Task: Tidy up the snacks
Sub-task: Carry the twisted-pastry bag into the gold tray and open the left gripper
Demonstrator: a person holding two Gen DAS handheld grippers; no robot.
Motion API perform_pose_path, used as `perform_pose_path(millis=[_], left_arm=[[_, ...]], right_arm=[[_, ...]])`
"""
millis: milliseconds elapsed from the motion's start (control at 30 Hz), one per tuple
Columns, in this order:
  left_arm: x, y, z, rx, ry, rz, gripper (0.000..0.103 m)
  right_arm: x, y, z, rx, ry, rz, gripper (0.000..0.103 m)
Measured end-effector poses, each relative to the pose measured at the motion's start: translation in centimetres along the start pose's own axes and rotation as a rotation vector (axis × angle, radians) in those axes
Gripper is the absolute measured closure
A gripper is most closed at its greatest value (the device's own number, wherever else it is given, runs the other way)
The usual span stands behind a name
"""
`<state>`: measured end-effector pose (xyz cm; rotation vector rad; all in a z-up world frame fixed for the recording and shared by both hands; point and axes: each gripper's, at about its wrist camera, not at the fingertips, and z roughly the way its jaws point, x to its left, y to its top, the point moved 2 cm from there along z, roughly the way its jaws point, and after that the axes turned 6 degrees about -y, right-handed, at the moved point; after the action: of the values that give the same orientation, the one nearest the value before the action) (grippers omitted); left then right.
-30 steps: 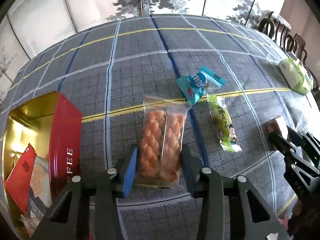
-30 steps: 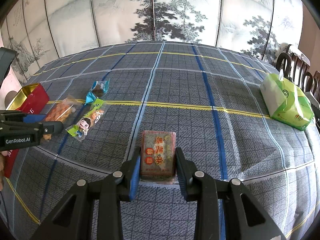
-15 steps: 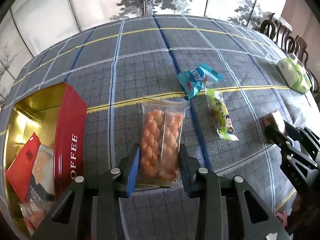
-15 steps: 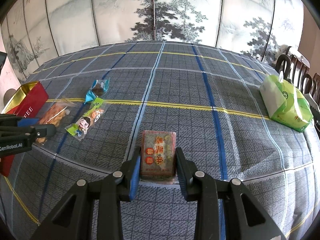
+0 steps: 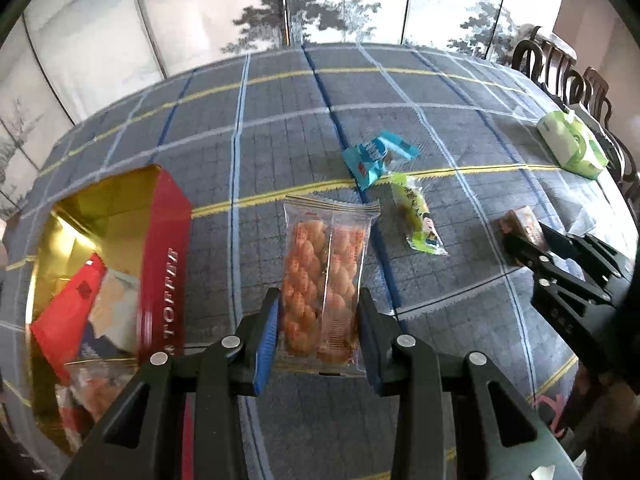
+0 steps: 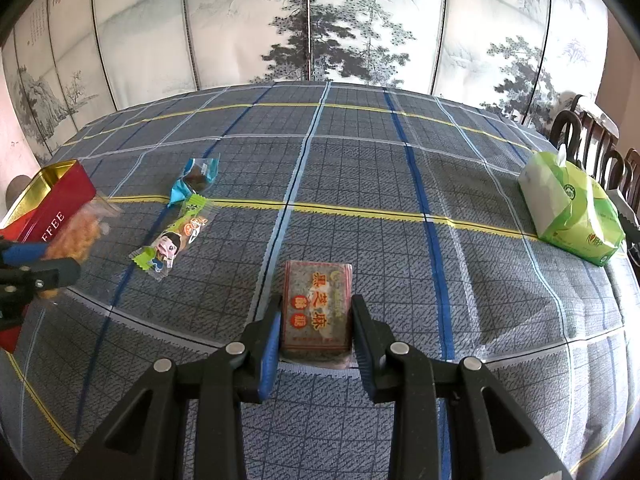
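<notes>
Left claw [image 5: 318, 336] closed on the near end of a clear packet of twisted fried dough [image 5: 324, 280], lifted off the table and carried just beside the red toffee tin [image 5: 164, 264]. Right claw [image 6: 314, 332] clamped on a flat sesame-cake packet [image 6: 318, 308], low over the cloth and well right of the tin.

Risks, judged: packet gripped by one end only, so sagging or slipping out of the pads likely on any quick swing; far end liable to catch on the tin's raised red wall and fold rather than drop inside; tin already part filled with a red sachet [image 5: 68, 312] and other wrappers, leaving little flat room; crushing of the brittle twists possible under tighter squeeze.

Still loose beyond the tin: blue wrapped sweet [image 5: 376, 156] and green cartoon-printed bar [image 5: 418, 220], almost touching.

Table spread with grey plaid tablecloth [image 6: 360, 184], lined blue, white and yellow, creased at the right. Green tissue pack [image 6: 572, 208] far from the tin, near the edge. Behind: ink-painted folding screen [image 6: 320, 24]; dark wooden chairs [image 6: 592, 144] at the far right.
</notes>
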<state>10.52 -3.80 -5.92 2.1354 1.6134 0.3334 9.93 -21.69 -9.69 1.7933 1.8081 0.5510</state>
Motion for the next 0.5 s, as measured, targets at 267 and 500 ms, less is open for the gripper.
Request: perform_pose_path(millis=[267,500], left_arm=[[0.3,-0.2,-3.8,-0.05,0.015,0.003,0.07],[2.9,-0.8,-7.3,-0.081,0.043,-0.029,0.07]], right_arm=[[0.0,0.0,0.0,0.0,-0.001,-0.001,0.07],[0.1,0.0,0.0,0.0,-0.003,-0.002,0.07]])
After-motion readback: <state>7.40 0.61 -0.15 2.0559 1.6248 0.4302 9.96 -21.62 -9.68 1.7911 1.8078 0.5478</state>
